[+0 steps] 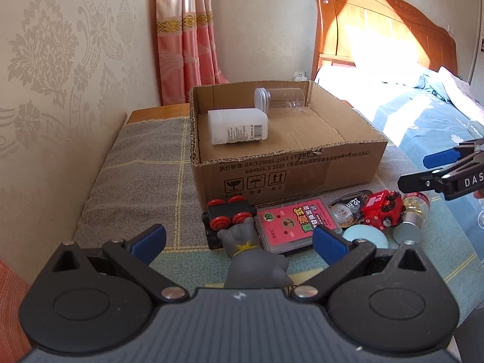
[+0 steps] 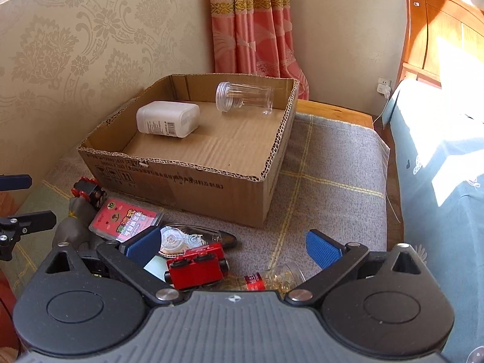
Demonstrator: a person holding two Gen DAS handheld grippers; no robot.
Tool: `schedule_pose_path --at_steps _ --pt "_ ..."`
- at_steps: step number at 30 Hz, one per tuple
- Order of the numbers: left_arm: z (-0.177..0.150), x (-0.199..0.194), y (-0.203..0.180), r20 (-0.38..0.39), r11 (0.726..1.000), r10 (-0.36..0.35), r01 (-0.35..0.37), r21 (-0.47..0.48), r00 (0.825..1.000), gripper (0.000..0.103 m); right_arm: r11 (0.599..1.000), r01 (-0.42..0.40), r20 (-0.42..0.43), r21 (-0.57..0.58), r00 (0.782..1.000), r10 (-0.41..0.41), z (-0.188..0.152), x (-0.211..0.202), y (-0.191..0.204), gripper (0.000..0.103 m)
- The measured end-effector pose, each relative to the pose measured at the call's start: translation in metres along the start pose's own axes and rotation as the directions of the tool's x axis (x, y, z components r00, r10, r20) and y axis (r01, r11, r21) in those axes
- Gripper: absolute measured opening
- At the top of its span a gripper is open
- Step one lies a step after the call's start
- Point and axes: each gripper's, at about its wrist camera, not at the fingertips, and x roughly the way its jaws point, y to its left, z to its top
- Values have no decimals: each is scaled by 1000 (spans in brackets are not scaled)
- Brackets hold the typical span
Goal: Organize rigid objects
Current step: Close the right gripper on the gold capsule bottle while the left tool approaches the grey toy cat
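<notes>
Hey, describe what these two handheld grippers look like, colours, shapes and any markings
Both match: the left gripper and right gripper have a ribbed grey body with a small emblem, two round black housings, angular black linkage arms with silver pivot bolts, and textured blue pads on the jaws. The left wrist view shows white letters "DAS" on the right gripper's side. No cables or sleeves are visible.

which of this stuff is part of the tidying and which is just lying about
Part of the job:
cardboard box
white bottle and clear jar, already in the box
red toy train
black toy wagon
pink card case
grey figurine
tape dispenser
capsule bottle

Just there:
blanket
bed
curtain
</notes>
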Motion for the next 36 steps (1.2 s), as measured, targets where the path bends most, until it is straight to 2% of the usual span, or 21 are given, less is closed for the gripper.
schedule_pose_path --at_steps 8,19,21,28,33,36 --pt "-10 9 -5 -40 1000 -25 25 -2 999 102 995 -49 -23 84 998 51 -21 9 -23 103" --pt "-12 26 -4 -63 1000 -13 12 -16 998 102 989 -70 -90 129 993 82 -58 1 -2 103" --pt "-13 29 -4 -62 1000 -12 11 -19 998 102 990 -48 -93 132 994 61 -65 1 4 103" --pt "-17 38 0 -60 999 22 -24 -30 998 102 990 103 -83 101 992 -95 -78 8 22 103" --pt "-24 40 7 -82 998 49 -51 -30 995 102 986 165 -78 22 984 -163 -83 13 31 103" --pt "-31 33 15 -88 998 46 -50 -45 995 102 986 165 -68 18 984 -164 -84 14 31 103"
